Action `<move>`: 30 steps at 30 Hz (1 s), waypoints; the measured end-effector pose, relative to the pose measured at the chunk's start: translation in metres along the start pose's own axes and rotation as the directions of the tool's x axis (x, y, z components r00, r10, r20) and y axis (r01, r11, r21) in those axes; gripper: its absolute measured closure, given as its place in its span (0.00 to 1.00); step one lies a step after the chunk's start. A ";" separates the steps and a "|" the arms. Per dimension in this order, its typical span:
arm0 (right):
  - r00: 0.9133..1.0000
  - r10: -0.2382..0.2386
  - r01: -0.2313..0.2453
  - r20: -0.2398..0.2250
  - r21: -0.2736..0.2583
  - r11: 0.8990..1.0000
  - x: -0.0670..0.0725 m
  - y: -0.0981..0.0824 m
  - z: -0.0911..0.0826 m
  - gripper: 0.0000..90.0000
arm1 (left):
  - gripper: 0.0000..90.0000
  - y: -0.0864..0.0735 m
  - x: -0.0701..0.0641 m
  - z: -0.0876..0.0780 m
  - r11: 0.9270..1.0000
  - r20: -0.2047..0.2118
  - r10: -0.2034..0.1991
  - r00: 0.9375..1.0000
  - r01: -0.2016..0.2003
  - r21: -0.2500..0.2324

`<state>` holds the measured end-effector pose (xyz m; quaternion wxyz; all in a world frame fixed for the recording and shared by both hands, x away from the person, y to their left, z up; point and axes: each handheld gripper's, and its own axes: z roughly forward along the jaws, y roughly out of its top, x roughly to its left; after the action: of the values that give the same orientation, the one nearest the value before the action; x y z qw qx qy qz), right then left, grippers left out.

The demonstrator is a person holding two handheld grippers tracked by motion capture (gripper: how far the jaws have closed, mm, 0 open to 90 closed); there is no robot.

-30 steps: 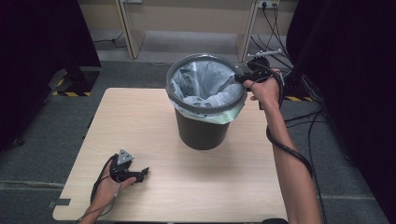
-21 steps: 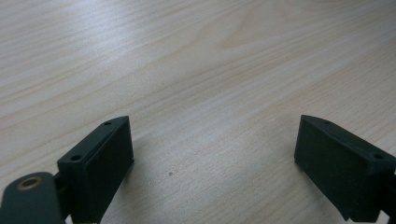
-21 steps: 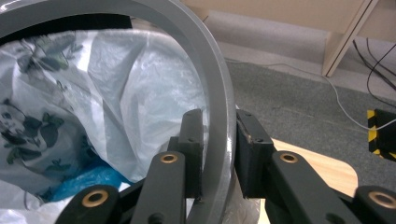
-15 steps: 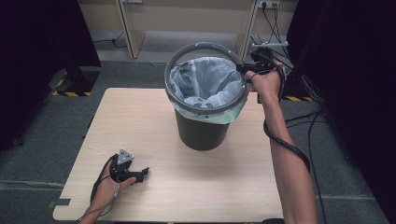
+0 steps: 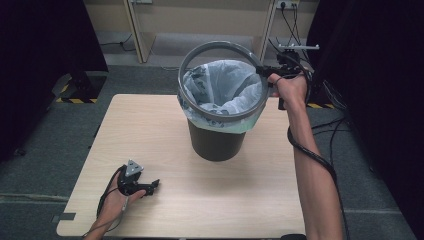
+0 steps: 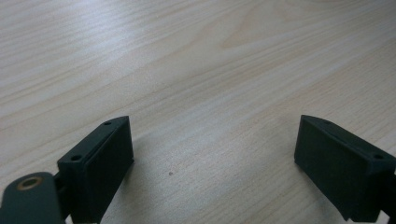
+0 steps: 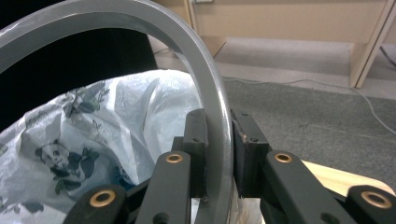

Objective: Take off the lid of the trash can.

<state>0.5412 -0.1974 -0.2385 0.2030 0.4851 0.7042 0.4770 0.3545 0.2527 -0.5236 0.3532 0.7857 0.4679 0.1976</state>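
Note:
A dark bin (image 5: 216, 141) stands on the wooden table (image 5: 260, 200), lined with a pale bag (image 5: 222, 89) printed with pandas (image 7: 56, 163). A grey ring (image 5: 200, 55) hangs tilted just above the bin's mouth. My right gripper (image 5: 264, 75) is shut on the ring's right side; in the right gripper view the ring (image 7: 205, 84) runs up between the two jaws (image 7: 219, 140). My left gripper (image 5: 150, 186) rests on the table near the front left, open, with bare wood between its jaws (image 6: 212, 154).
Wooden shelving legs (image 5: 135, 30) stand on the grey floor beyond the table. Dark curtains (image 5: 45, 65) flank both sides. Cables (image 5: 330, 125) trail at the right, and a striped floor strip (image 5: 80, 100) lies at the left.
My right gripper has lifted the grey ring up off the bin's rim and it now hangs tilted above the bag. The left gripper has stayed still.

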 end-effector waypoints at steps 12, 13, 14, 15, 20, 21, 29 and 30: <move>0.998 -0.056 0.054 0.017 0.095 0.994 -0.008 -0.010 0.005 0.86 | 0.12 0.000 0.000 0.000 1.000 -0.001 0.000 1.000 0.000 -0.001; 0.998 -0.058 0.056 0.021 0.097 0.994 -0.008 -0.010 0.005 0.86 | 0.12 0.000 0.000 0.000 1.000 -0.001 0.000 1.000 0.000 -0.001; 0.998 -0.059 0.057 0.023 0.100 0.993 -0.009 -0.010 0.004 0.86 | 0.12 0.000 0.000 0.000 1.000 -0.001 0.000 1.000 0.000 -0.001; 0.998 -0.067 0.064 0.018 0.114 0.991 -0.008 -0.011 0.005 0.86 | 0.12 0.000 0.000 0.000 1.000 -0.001 0.000 1.000 0.000 -0.001; 0.998 -0.056 0.055 0.004 0.143 0.988 -0.008 -0.013 0.007 0.85 | 0.12 0.000 0.000 0.000 1.000 -0.001 -0.002 1.000 0.002 -0.003; 0.999 -0.051 0.050 0.005 0.143 0.988 -0.008 -0.013 0.007 0.84 | 0.12 0.000 0.000 0.000 1.000 0.000 -0.001 1.000 0.001 -0.003; 0.999 -0.051 0.050 0.000 0.154 0.987 -0.009 -0.015 0.000 0.82 | 0.12 0.000 0.000 0.000 1.000 0.000 0.000 1.000 0.000 -0.001; 0.999 -0.053 0.052 0.005 0.153 0.987 -0.008 -0.015 -0.001 0.84 | 0.12 0.000 0.000 0.000 1.000 0.000 0.000 1.000 0.000 -0.001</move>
<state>0.5368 -0.2063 -0.2526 0.1810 0.4828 0.7504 0.4137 0.3544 0.2528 -0.5237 0.3534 0.7854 0.4679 0.1980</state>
